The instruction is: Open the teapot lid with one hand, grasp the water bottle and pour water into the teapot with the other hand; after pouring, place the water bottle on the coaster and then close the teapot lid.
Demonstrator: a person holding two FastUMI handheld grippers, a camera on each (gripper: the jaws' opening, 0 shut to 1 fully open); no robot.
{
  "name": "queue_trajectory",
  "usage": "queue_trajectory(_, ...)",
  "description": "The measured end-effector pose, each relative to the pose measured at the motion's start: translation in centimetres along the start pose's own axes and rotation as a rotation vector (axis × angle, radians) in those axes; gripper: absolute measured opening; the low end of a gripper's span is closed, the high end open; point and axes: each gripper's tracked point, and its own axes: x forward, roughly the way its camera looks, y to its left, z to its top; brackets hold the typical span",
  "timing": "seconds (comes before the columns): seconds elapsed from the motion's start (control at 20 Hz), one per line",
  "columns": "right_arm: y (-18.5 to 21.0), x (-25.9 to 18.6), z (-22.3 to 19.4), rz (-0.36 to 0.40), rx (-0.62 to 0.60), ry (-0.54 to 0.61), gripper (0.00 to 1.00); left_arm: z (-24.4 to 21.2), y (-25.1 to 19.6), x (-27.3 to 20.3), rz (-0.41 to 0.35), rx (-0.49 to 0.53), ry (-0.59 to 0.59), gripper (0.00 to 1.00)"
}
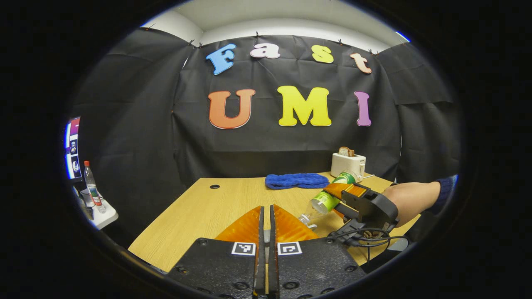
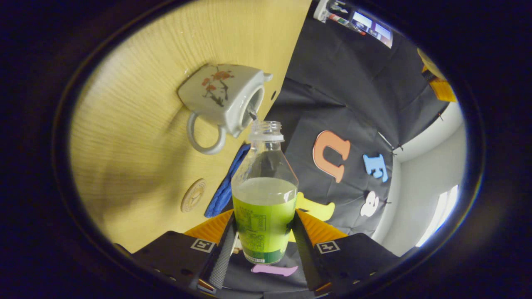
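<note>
In the right gripper view the right gripper [image 2: 264, 232] pinches the water bottle [image 2: 264, 195] around its green label, one finger on each side of it, and the bottle is tipped over so that its uncapped mouth sits just beside the open top of the teapot [image 2: 222, 97]. The teapot (pale, with a painted flowering branch on its side) stands on the wooden table [image 2: 137, 137], its loop handle toward the camera, with no lid on it. A round coaster [image 2: 193, 195] lies on the table a little way from the teapot, and a blue cloth [image 2: 224, 187] shows past the table edge behind the bottle. In the left gripper view the left gripper [image 1: 266, 216] has its fingers pressed nearly together over the table, with only a thin slit between them; whether anything sits in that slit I cannot tell. To its right the other gripper tilts the bottle downward, a hand [image 1: 409, 199] behind it, with a white toaster [image 1: 348, 164] at the back of the table
</note>
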Motion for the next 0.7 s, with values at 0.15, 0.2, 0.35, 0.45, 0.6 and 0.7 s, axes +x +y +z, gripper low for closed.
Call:
queue_trajectory(0.15, 0.1, -0.4, 0.1, -0.028, -0.059, 0.004, 0.72, -0.2, 0.0, 0.1, -0.007, -0.007, 0.005, 0.05)
queue_trajectory(0.2, -0.1, -0.6, 0.0, -0.039, -0.076, 0.001, 0.74, -0.3, 0.0, 0.1, -0.010, -0.008, 0.006, 0.05)
queue_trajectory(0.35, -0.1, -1.1, 0.0, -0.064, -0.123, 0.004, 0.72, -0.3, 0.3, -0.1, -0.007, -0.015, 0.014, 0.05)
queue_trajectory(0.45, -0.3, -1.4, 0.3, -0.086, -0.151, -0.003, 0.72, -0.2, 0.7, -0.2, 0.001, -0.017, 0.011, 0.05)
queue_trajectory(0.6, -0.4, -2.2, 0.4, -0.111, -0.182, -0.008, 0.72, -0.2, 0.4, -0.4, -0.008, -0.017, 0.011, 0.05)
queue_trajectory(0.7, -1.0, -2.5, 0.7, -0.132, -0.205, -0.008, 0.72, -0.2, 0.4, -0.4, -0.008, -0.015, 0.012, 0.05)
